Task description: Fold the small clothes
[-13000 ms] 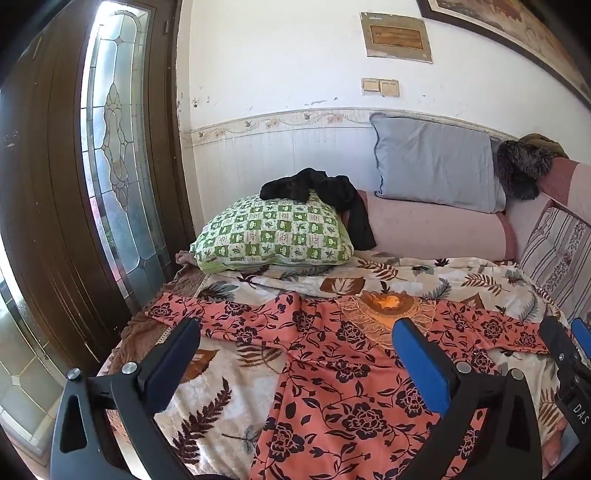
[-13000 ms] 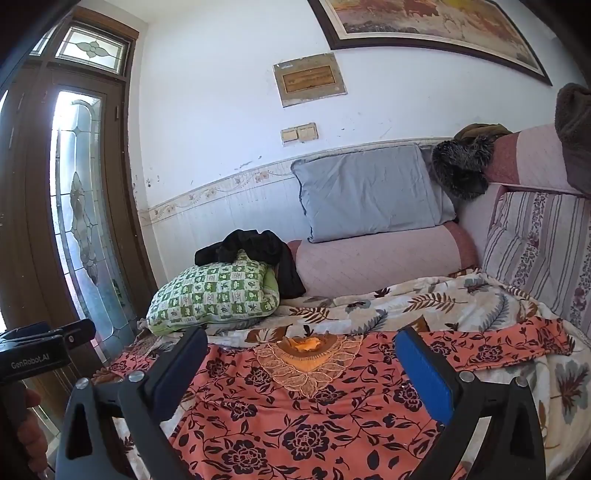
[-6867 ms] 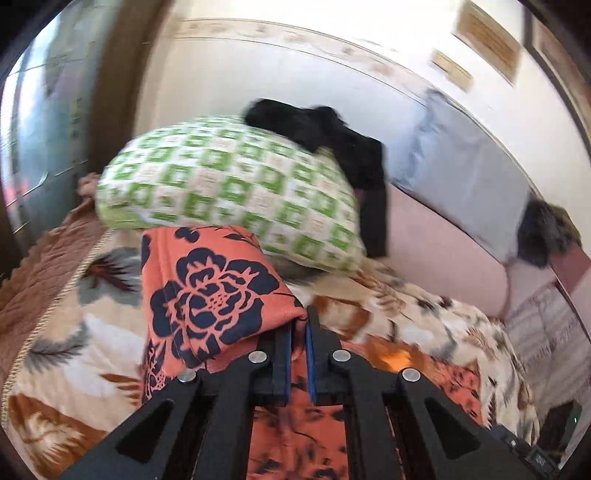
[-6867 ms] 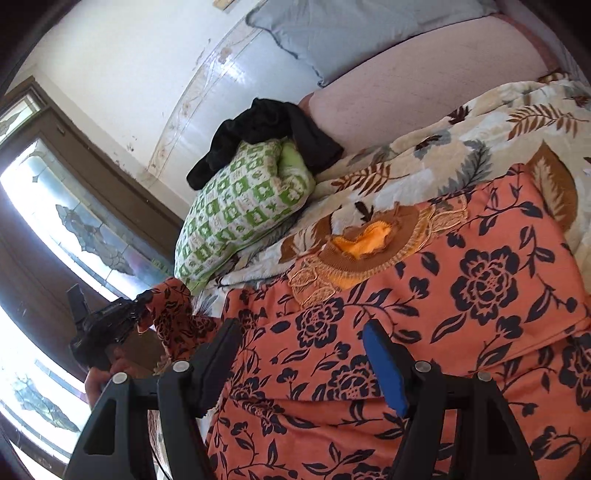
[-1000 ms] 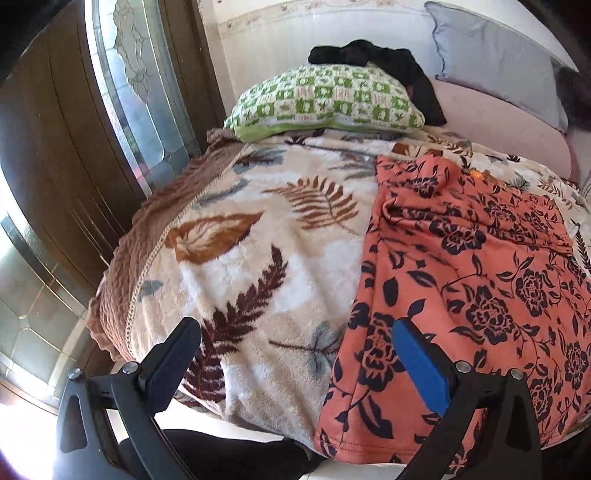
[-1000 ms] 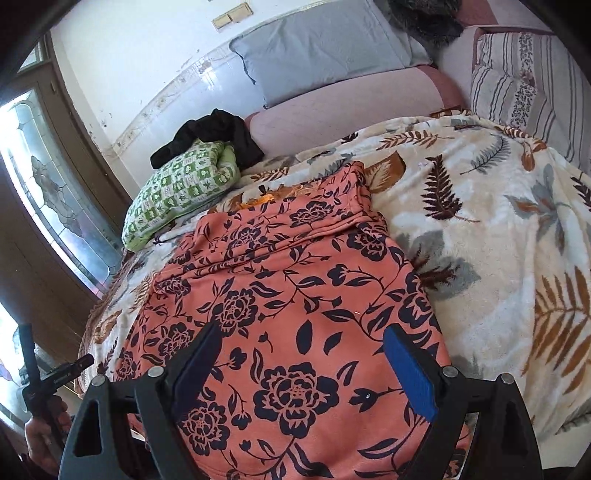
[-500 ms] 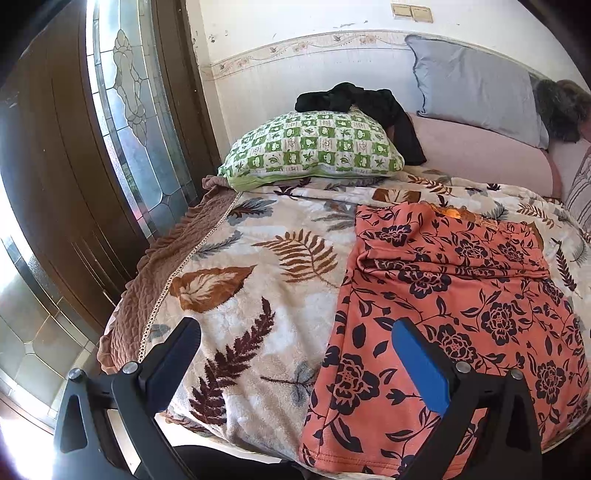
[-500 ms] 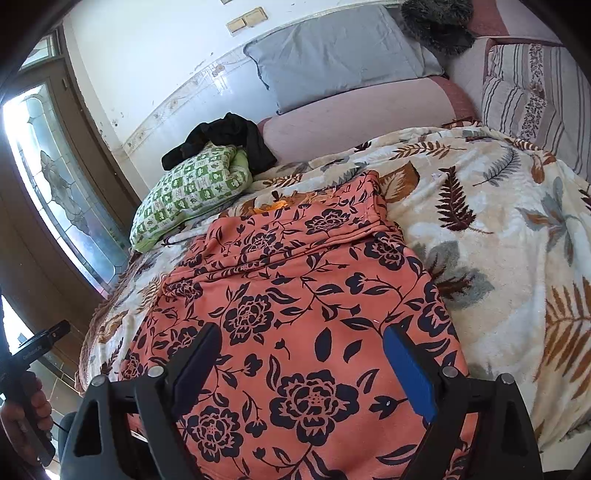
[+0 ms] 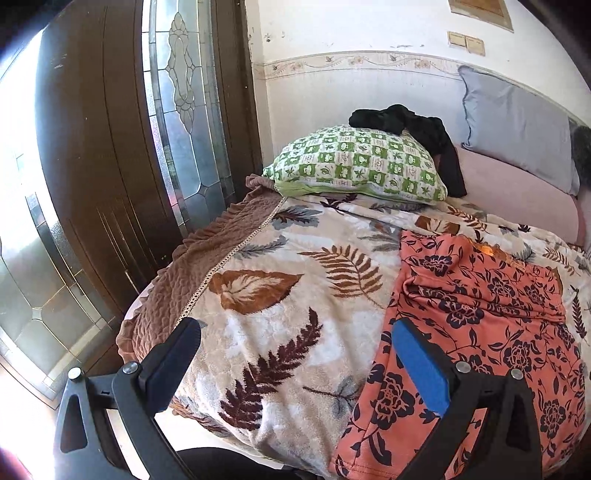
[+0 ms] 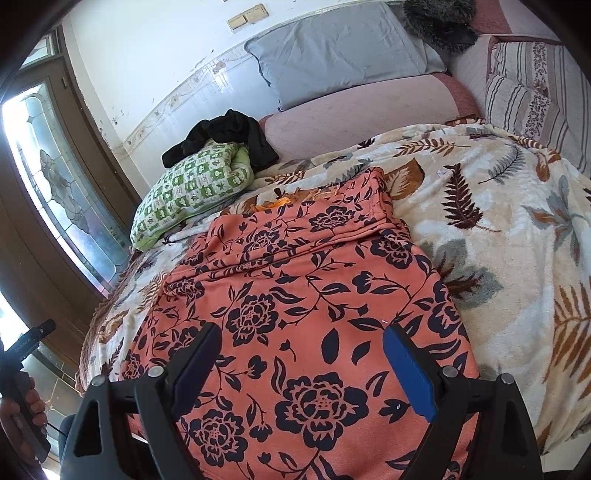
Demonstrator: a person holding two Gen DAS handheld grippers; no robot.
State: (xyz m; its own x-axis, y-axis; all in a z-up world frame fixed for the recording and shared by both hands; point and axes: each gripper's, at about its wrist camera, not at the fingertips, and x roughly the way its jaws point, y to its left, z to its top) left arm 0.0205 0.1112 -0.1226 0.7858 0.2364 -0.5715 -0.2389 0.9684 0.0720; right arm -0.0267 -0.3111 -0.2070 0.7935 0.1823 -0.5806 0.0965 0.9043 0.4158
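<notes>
floral dress [image 10: 295, 295] lies folded; both grippers' fingers gape empty; person's hand [image 10: 18, 410] seemingly only rightward.

bed [image 9: 280, 332] under a cream fleece blanket printed with brown and grey leaves, brown quilted cover [image 9: 177, 291] showing at its edge; green-and-white checked pillow [image 9: 358, 164] at the head, a black garment [image 9: 410, 123] draped over it; pink bolster [image 10: 369, 118] along the wall, grey pillow [image 10: 340, 51] leaning above it; striped cushion [image 10: 532, 92] at right; white wall [image 9: 351, 33] with floral border strip [image 9: 354, 62], beige switch plates [image 9: 465, 40]; dark wooden door [image 9: 92, 147] with leaded glass panels [image 9: 181, 85], daylight bright through them.
</notes>
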